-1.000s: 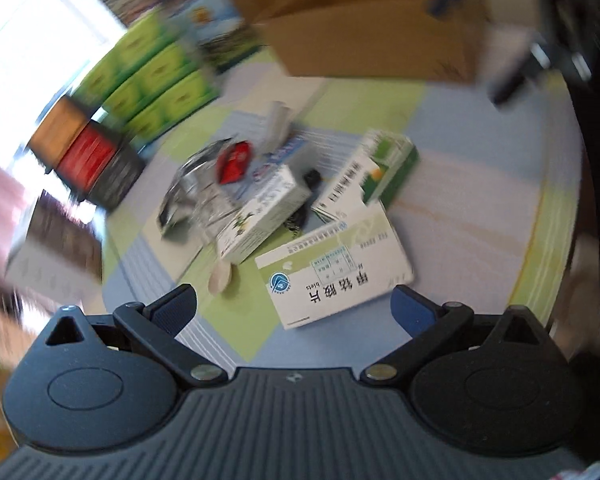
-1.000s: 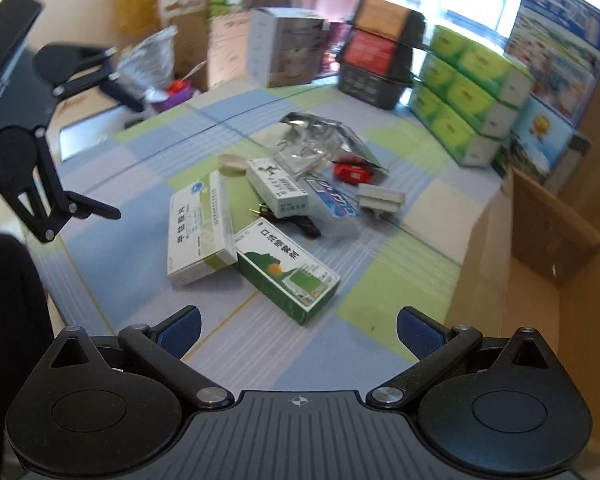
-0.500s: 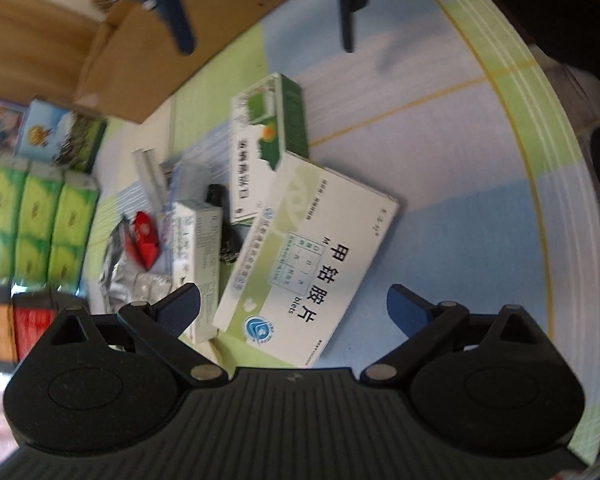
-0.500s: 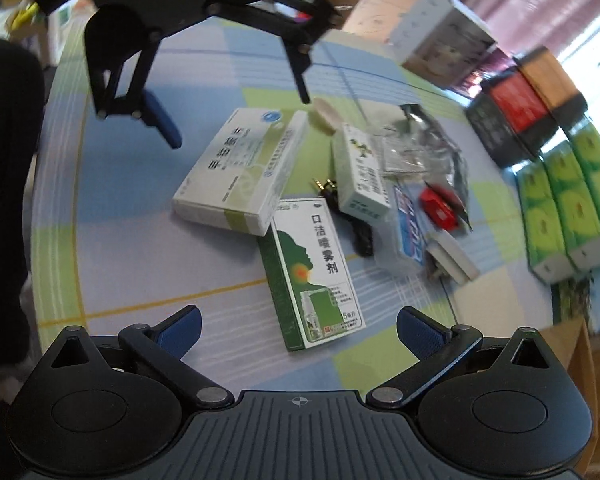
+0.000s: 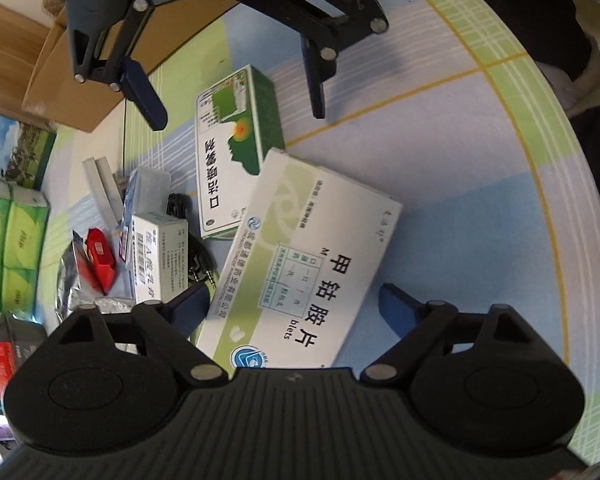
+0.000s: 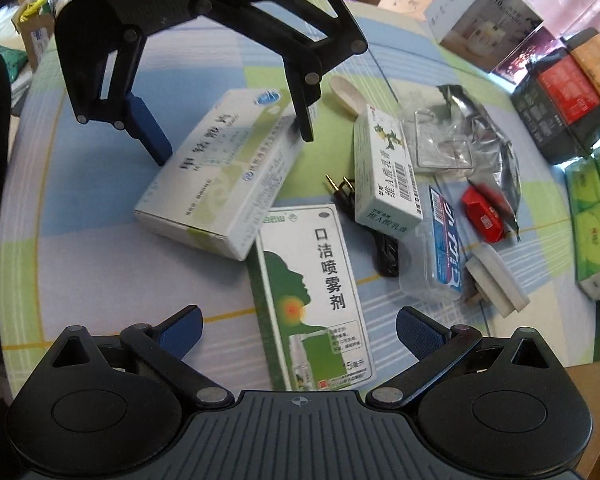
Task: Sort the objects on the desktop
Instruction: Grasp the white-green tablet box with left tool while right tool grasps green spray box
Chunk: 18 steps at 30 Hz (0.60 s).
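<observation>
nothing sorted yet, by the look of it: left gripper point(image 5: 292, 300) gapes wide over the white medicine box point(image 5: 300, 264), right gripper point(image 6: 298, 322) equally spread above the green spray box point(image 6: 314, 292). whole clutter sits on the table point(image 6: 100, 280), cardboard box point(image 5: 88, 92) waiting alongside.

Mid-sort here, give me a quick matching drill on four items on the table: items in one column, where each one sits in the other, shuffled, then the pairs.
Items:
1. large white-and-green medicine box
2. green spray box
3. small red packet
4. black cable

Places:
A. on the silver foil bag
B. between the open fingers of the left gripper
C. partly under the small white box
D. between the open fingers of the right gripper

Pairs: 1-B, 2-D, 3-A, 4-C
</observation>
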Available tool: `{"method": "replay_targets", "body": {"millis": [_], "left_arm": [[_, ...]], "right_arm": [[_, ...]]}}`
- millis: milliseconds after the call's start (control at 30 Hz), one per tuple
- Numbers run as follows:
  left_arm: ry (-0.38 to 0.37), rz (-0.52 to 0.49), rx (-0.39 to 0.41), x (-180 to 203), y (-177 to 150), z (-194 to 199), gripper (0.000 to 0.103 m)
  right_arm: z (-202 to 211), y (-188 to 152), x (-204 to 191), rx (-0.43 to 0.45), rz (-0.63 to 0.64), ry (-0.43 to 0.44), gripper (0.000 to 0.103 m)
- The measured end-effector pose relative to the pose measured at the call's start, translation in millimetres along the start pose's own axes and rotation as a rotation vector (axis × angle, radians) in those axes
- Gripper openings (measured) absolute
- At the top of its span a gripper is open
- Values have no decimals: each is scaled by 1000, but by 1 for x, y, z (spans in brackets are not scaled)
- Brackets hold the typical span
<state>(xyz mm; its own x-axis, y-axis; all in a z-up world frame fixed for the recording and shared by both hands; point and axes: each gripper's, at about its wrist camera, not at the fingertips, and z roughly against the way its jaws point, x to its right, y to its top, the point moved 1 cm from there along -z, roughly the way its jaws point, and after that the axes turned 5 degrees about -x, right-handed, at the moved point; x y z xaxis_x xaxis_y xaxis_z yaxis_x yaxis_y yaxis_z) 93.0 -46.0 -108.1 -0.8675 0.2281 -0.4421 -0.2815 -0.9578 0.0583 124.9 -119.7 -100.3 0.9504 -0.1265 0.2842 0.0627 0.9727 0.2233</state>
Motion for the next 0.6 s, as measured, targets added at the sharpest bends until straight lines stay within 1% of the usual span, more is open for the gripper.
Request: {"method": "replay_targets", "body": {"millis": [67, 167, 233, 267, 300, 333, 433, 500, 533, 600], "left_arm": [[-37, 55, 5, -7, -1, 0, 83], [-89, 139, -1, -15, -1, 2, 80], [-122, 207, -12, -18, -2, 4, 79], [-139, 253, -22, -20, -2, 5, 78], [-149, 313, -40, -23, -3, 4, 78], [-155, 376, -57, -25, -4, 4, 78], [-201, 590, -83, -30, -9, 3, 77], [-243, 706, -97, -30, -13, 3, 72], [-256, 769, -103, -29, -15, 2, 71], [-273, 861, -108, -27, -18, 1, 71]], "right_arm": [[-5, 2, 3, -17, -11, 6, 101], [-9, 2, 11, -26, -76, 40, 100], [-10, 1, 15, -28, -132, 72, 87], [-10, 1, 15, -35, -163, 83, 84], [-10, 0, 16, -44, -190, 80, 75], [-10, -1, 16, -54, -221, 78, 64], [-6, -10, 20, -62, -382, 108, 55], [-1, -18, 22, -61, -511, 130, 53], [2, -23, 22, -67, -581, 132, 53], [8, -33, 22, -86, -724, 128, 53]]}}
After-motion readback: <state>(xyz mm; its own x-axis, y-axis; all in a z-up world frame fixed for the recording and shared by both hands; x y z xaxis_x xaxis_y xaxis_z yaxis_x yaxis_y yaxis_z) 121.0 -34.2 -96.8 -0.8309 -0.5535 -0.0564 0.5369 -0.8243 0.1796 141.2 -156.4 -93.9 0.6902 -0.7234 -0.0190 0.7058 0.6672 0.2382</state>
